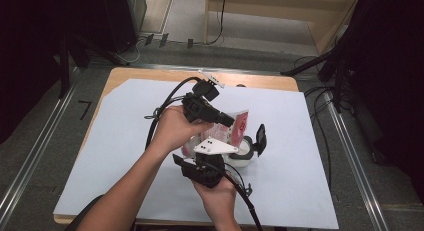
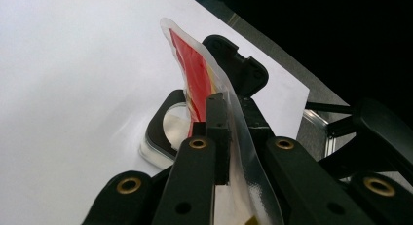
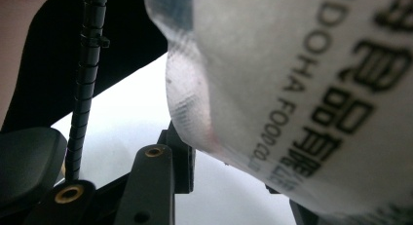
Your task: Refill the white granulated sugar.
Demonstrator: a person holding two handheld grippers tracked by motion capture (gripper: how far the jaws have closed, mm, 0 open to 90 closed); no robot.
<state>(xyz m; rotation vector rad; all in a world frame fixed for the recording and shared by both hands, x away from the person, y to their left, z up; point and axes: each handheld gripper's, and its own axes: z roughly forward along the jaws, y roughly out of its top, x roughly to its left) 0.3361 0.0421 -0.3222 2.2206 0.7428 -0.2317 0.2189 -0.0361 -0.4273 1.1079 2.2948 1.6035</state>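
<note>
While a person is working two hand-held grippers over a white-covered table (image 1: pixel 125 156), the left gripper (image 1: pixel 227 120) is clamping a clear food pouch (image 1: pixel 239 125) with red print, holding it above the middle of the sheet. Seen from the high view, the pouch is hanging between the two tools, just above a small round container (image 1: pixel 244 153) whose black flip lid (image 1: pixel 260 137) is standing open. The right gripper (image 1: pixel 200 163), carrying its grey three-cornered plate, is sitting below and nearer the person, its tip tucked under the pouch.

Looking along the left gripper (image 2: pixel 229 122), its own camera is showing what the overhead shot is hiding: the jaws are pressed onto the pouch's (image 2: pixel 195 69) sealed edge, with the film curving upward and the container (image 2: pixel 168 130) lying on the sheet beyond, its lid (image 2: pixel 238 64) tilted back.

From the right gripper (image 3: pixel 229 171), the view is pressing close against the pouch (image 3: pixel 292 79), its black lettering readable on the frosted film. One jaw is rising at the left and the pouch's lower edge is dipping in beside it, but the far jaw is mostly covered, so whether this claw is gripping or merely resting against the film cannot be told.
</note>
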